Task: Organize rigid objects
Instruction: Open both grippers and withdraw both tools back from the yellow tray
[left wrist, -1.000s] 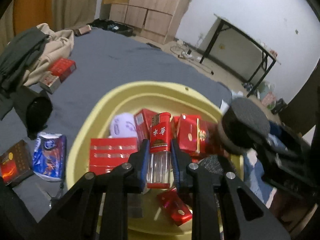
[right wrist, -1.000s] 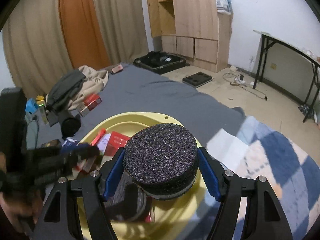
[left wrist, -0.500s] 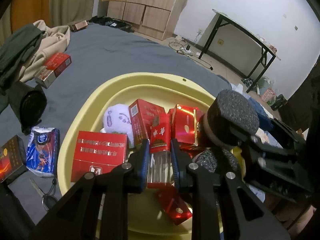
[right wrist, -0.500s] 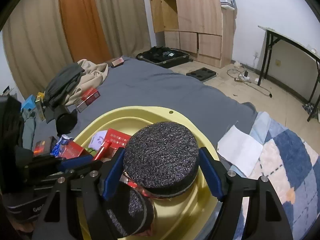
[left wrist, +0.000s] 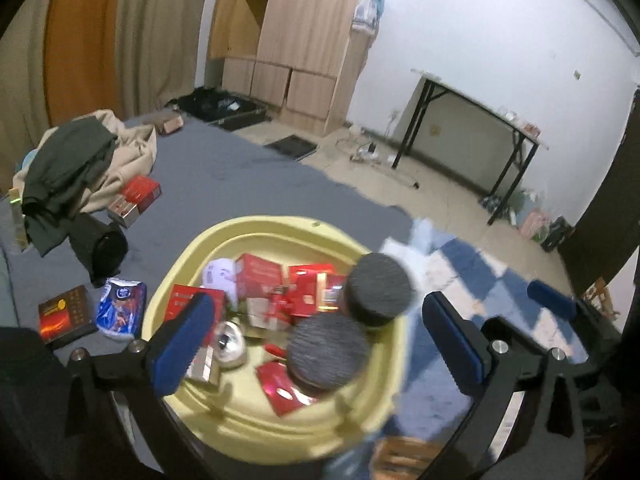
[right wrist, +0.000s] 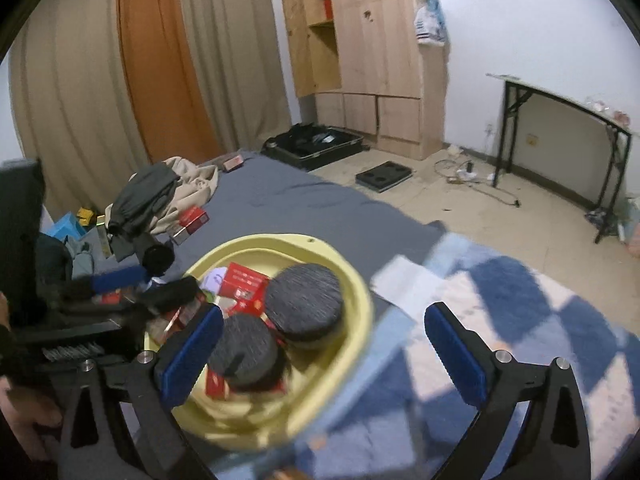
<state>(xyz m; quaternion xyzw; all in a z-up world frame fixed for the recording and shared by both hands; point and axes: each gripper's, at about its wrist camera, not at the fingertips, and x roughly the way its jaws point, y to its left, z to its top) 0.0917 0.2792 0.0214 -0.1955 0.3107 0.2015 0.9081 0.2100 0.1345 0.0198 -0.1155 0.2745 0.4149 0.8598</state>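
Both grippers are hanging wide apart and empty above the yellow basin (left wrist: 280,432), low in the frame.

The left gripper (left wrist: 316,340) and right gripper (right wrist: 324,352) have just been opening, with nothing between their jaws; the two dark foam discs (right wrist: 304,304) and red cigarette boxes (left wrist: 260,280) are lying piled in the basin. The upper disc is resting against the rim, so a nudge could be tipping it out onto the grey bedsheet (left wrist: 224,184).

dim, even indoor light; foreground motion-blurred; fisheye bends edges into dark corners.
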